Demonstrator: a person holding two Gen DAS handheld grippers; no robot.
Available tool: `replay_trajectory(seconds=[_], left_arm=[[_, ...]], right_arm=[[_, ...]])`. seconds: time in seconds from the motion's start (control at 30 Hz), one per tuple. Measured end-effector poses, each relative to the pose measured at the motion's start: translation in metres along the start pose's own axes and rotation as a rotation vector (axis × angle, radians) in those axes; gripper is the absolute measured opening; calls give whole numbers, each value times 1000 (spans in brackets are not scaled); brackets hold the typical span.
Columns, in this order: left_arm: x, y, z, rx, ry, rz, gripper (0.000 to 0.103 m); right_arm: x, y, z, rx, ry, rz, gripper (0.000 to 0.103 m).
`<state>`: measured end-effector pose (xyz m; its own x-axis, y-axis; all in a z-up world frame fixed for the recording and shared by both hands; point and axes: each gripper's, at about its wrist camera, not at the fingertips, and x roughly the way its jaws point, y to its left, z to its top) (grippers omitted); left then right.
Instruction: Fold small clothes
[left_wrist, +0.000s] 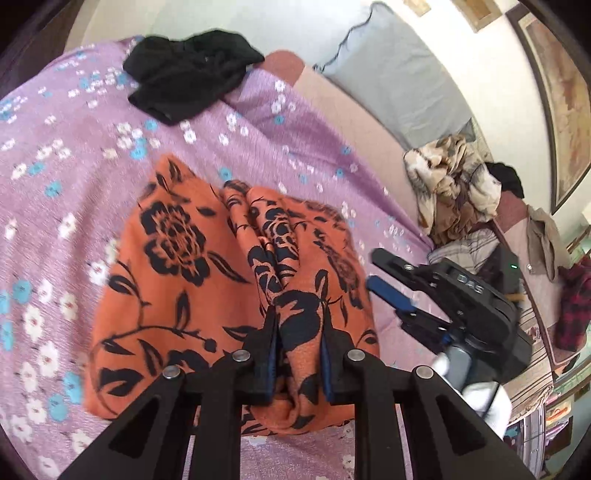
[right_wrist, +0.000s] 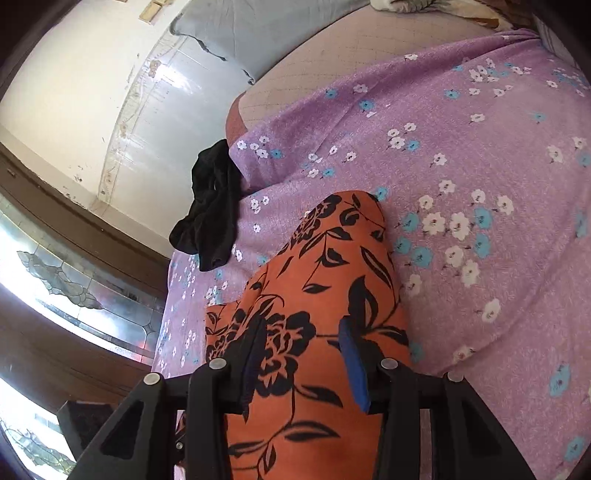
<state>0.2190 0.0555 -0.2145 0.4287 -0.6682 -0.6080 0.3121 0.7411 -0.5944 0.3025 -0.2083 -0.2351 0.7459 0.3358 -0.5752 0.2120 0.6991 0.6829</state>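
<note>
The orange cloth (left_wrist: 192, 280) with black flowers lies on the bed, on top of the purple sheet (left_wrist: 74, 155) with little white and blue flowers; it looks partly folded, with a bunched ridge running up its middle. The left hand-held gripper (left_wrist: 298, 354) pinches that ridge near the close edge; its two fingers press the cloth from both sides. The right hand-held gripper (left_wrist: 388, 280) is off to the right side of the cloth in the left view; its fingers are spread apart. In the right view the orange cloth (right_wrist: 332, 280) passes between the wide fingers (right_wrist: 354, 365); they do not squeeze it. A black garment (left_wrist: 184, 74) lies crumpled at the far edge of the sheet, well apart from the orange cloth; a gray pillow (left_wrist: 391, 74) sits behind; a pile of clothes (left_wrist: 454, 184) is heaped at the far right.
</note>
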Motion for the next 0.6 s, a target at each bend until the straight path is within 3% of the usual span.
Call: replay_trajectory(seconds=[0.13,0.17,0.2,0.23,0.27,0.3,0.37,0.5,0.6], left_arm=[[-29,23,5,0,-80,80,20],[-24,33,6,-4,-54,142,23],[-10,45,5,-22,21,202,25],[9,62,0,-59,129,236,34],[16,75,-4,-106,161,210,35],[11,80,-3,-143,128,174,35],[2,79,2,-148,133,151,36],[-13,83,3,-188,92,151,38],[-23,77,0,-137,60,223,38]], right_arm=[[32,43,-20,-85,54,31,44],[42,49,-28,-98,64,22,44],[54,52,-37,-108,77,-2,45],[69,54,-46,-123,107,-47,45],[84,56,-56,-165,142,-107,46],[92,61,-64,-237,147,-153,46],[89,72,-72,-327,114,-184,47],[81,75,-58,-262,145,-130,49],[84,89,-44,-281,125,-123,49]])
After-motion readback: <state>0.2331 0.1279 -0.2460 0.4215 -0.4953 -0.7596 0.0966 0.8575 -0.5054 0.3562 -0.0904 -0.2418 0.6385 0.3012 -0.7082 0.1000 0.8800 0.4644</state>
